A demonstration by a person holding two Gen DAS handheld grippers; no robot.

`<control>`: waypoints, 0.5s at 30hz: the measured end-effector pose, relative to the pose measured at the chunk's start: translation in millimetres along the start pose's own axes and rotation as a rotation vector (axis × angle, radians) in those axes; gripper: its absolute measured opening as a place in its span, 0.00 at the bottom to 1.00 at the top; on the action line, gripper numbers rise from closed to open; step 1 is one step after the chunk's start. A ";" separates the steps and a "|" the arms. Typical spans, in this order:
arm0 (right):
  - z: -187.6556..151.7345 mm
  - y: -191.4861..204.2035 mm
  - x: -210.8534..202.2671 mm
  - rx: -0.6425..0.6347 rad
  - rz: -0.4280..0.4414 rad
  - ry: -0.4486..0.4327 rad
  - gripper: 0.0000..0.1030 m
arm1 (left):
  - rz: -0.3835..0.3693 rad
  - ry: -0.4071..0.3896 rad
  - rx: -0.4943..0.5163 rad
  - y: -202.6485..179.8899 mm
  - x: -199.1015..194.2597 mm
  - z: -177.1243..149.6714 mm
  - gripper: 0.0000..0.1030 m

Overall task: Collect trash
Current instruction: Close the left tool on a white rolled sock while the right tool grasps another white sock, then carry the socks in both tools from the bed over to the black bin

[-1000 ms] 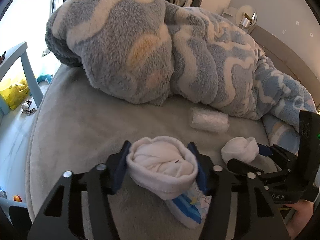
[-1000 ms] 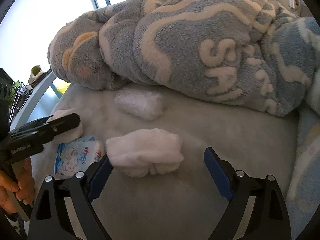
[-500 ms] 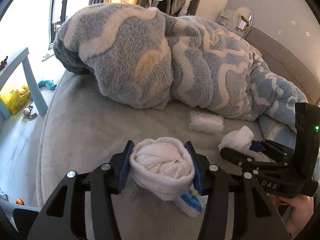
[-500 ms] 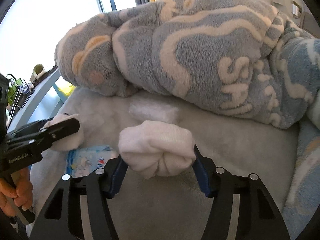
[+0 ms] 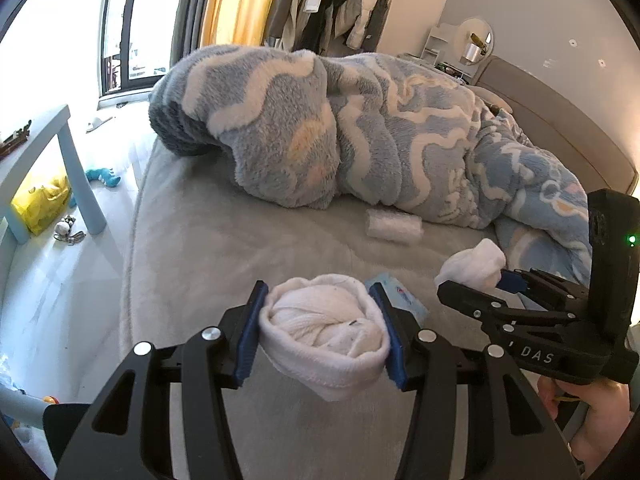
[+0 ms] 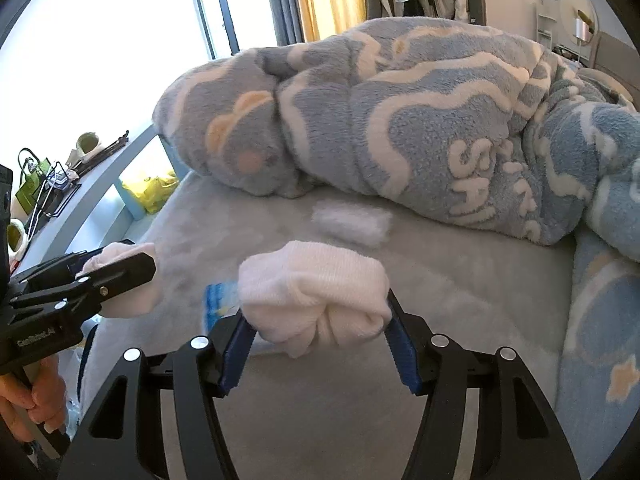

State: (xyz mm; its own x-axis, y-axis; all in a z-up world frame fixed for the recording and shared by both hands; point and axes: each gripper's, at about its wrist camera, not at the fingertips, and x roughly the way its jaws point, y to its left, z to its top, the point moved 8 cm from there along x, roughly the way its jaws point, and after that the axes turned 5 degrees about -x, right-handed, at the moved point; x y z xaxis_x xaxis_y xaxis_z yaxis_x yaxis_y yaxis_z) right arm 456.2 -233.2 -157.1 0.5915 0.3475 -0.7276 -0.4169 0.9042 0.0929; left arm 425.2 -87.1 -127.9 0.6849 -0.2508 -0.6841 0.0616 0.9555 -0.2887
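My left gripper is shut on a rolled white sock ball, held just above the grey bed. My right gripper is shut on a second rolled white sock, also lifted off the bed. In the left wrist view the right gripper shows at the right with its sock. In the right wrist view the left gripper shows at the left with its sock. A blue tissue pack lies on the bed between them. A white crumpled wad rests against the blanket.
A big blue and white fleece blanket is heaped across the back of the bed. A light blue table stands left of the bed, with a yellow bag and small toys on the floor. A person's hand grips the right handle.
The right gripper closed on the second sock, which lay between open jaws a second ago. Both grippers then rose from the bed with their socks; the tissue pack stayed behind.
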 end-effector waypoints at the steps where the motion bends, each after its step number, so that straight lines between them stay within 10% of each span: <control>1: -1.1 2.5 -1.9 0.001 0.001 -0.001 0.60 | 0.001 -0.001 0.003 0.5 -3.3 -1.3 0.53; 15: -30.8 44.9 -37.5 -0.018 -0.015 -0.019 0.60 | 0.005 0.009 0.022 5.5 -42.0 -38.3 0.53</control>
State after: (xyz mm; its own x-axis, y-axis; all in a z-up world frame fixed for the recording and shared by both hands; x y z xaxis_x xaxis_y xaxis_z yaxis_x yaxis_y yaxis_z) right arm 394.1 -213.2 -146.5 0.6106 0.3383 -0.7161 -0.4198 0.9050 0.0696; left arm 369.0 -77.3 -126.4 0.6785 -0.2470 -0.6918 0.0743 0.9600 -0.2699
